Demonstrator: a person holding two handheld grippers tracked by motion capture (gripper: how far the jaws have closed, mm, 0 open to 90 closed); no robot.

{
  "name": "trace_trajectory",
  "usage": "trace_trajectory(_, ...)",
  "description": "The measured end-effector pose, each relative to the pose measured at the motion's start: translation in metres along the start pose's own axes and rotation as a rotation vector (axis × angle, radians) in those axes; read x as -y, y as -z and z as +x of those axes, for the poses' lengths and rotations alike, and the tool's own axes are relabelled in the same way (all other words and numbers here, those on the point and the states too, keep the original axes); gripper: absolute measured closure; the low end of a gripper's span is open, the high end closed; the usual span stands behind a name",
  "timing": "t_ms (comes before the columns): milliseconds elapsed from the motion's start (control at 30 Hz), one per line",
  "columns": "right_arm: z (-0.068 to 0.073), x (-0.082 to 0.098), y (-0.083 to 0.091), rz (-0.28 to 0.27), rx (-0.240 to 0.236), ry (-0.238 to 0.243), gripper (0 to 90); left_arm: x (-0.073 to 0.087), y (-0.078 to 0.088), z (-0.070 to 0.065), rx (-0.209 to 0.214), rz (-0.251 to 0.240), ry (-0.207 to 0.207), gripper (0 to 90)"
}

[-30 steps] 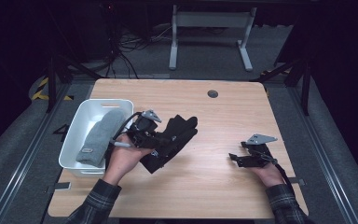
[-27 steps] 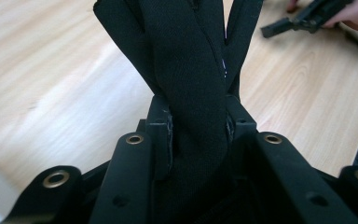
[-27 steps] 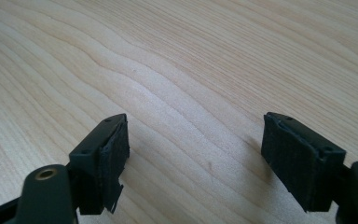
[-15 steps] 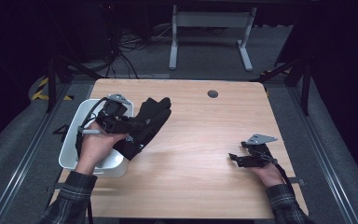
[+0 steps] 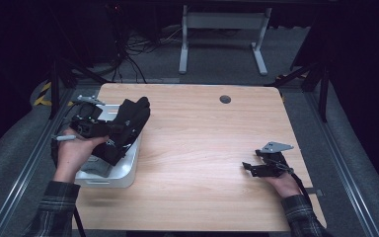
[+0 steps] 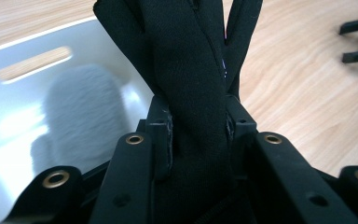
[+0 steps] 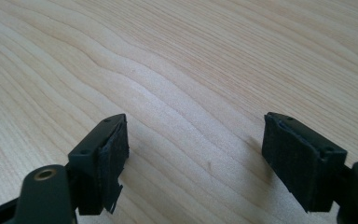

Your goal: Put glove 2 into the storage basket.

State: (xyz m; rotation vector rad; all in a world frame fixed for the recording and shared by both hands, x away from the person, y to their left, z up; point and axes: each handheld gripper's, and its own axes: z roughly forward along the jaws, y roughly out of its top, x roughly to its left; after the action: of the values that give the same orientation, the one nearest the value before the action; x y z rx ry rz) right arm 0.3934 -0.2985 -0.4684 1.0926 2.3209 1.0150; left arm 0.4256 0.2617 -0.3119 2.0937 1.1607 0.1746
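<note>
My left gripper [image 5: 109, 129] is pinching a black glove [image 5: 128, 126], holding it above the white bin [image 5: 128, 173] at the table's [image 5: 202, 148] left edge. My right gripper [image 7: 193, 158] is resting near right, jaws spread wide, holding nothing.

One black glove [image 5: 128, 126], one grey glove [image 6: 81, 116], one white bin [image 5: 121, 175], two tongs.

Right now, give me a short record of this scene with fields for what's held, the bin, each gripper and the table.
held: black fabric glove, clamped in left gripper
position: glove over the near edge of white plastic bin
bin contents: grey fuzzy item
right gripper: open, nothing between the jaws, low over light wooden table
</note>
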Motion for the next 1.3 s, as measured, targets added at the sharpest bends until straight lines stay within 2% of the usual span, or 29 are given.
trace_trajectory(167,0.000,0.000,0.000,0.000,0.001,-0.001,23.6,0.009,0.004,0.019,-0.018,0.003,0.054,70.2)
trace_trajectory(333,0.000,0.000,0.000,0.001,0.002,-0.003,23.6,0.018,0.000,0.034,-0.031,0.013,0.104,70.2)
trace_trajectory(600,0.000,0.000,0.000,0.000,0.003,-0.003,23.6,0.033,-0.019,0.056,-0.012,0.035,0.184,69.7)
trace_trajectory(667,0.000,0.000,0.000,0.001,0.005,-0.003,23.5,0.037,-0.025,0.060,0.000,0.044,0.190,68.9)
trace_trajectory(767,0.000,0.000,0.000,0.001,0.003,-0.003,23.5,0.041,-0.033,0.065,-0.031,0.067,0.193,66.6)
trace_trajectory(833,0.000,0.000,0.000,0.001,0.003,-0.003,23.5,0.043,-0.035,0.066,-0.033,0.075,0.192,62.4)
trace_trajectory(933,0.000,0.000,0.000,0.001,0.003,-0.004,23.5,0.045,-0.040,0.070,-0.058,0.081,0.188,48.9)
trace_trajectory(967,0.000,0.000,0.000,0.002,0.004,-0.003,23.5,0.045,-0.041,0.070,-0.063,0.083,0.189,41.3)
trace_trajectory(1100,0.000,0.000,0.000,0.002,0.005,-0.003,23.5,0.045,-0.044,0.068,-0.084,0.092,0.173,21.7)
trace_trajectory(1200,0.000,0.000,0.000,0.002,0.005,-0.003,23.4,0.044,-0.044,0.068,-0.104,0.085,0.157,15.5)
trace_trajectory(1300,0.000,0.000,0.000,0.002,0.005,-0.003,23.5,0.043,-0.041,0.067,-0.110,0.074,0.150,13.5)
